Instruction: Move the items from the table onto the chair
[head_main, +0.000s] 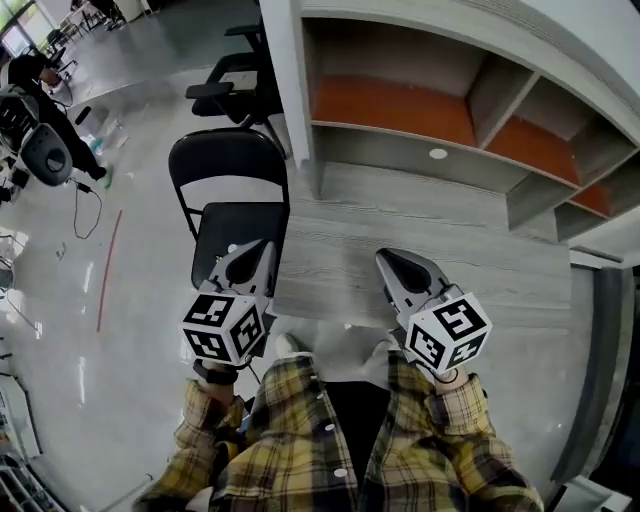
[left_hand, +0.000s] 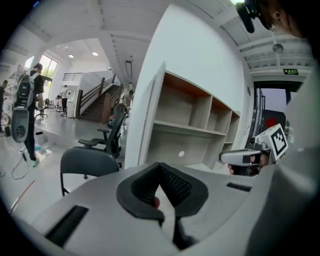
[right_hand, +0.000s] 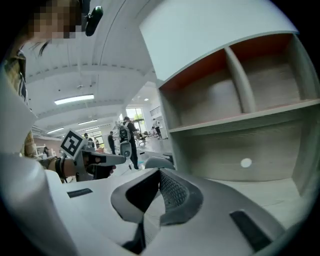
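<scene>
Left gripper, right gripper: both closed, empty. Table: I see no items. Next, I judge: find one for the chair.

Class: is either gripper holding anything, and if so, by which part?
Nothing is held: the left gripper and right gripper each have jaws shut together, with nothing between them.
</scene>
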